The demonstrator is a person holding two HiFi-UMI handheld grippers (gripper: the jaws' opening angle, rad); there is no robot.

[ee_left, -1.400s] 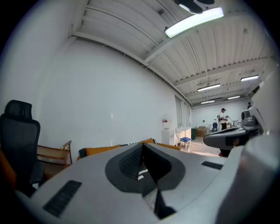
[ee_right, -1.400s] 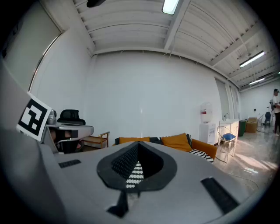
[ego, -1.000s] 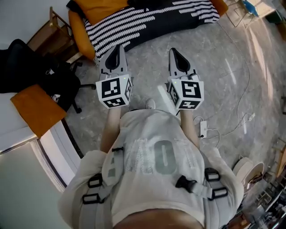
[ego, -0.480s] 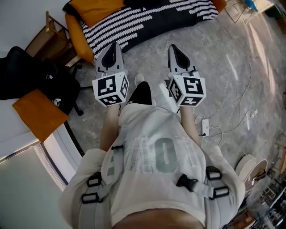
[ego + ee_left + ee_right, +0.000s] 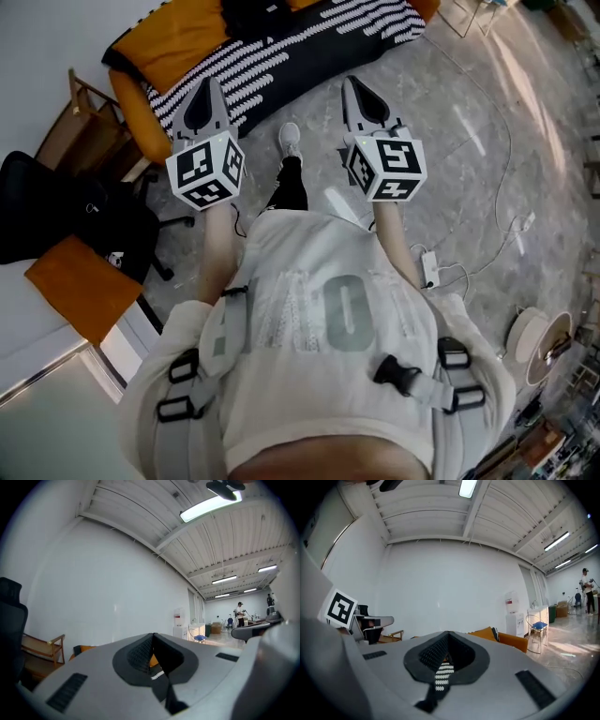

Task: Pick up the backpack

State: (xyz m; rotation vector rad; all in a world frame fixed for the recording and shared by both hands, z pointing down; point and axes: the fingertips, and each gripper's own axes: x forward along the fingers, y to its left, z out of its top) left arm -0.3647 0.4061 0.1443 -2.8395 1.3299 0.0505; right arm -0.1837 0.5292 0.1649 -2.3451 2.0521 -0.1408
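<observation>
Nearest, the left gripper point(image 5: 205, 86) and the right gripper point(image 5: 355, 84) are held out level in front of the person, each with its jaws pressed together and nothing between them. Past the tips, across a strip of grey stone floor point(image 5: 450, 159), stands the orange sofa point(image 5: 136, 108) under a black-and-white striped blanket point(image 5: 309, 42). The dark bundle point(image 5: 251, 13) on it, cut off by the top edge, I take for the backpack. It lies straight ahead, somewhat nearer the left gripper, and I cannot tell its long axis.
</observation>
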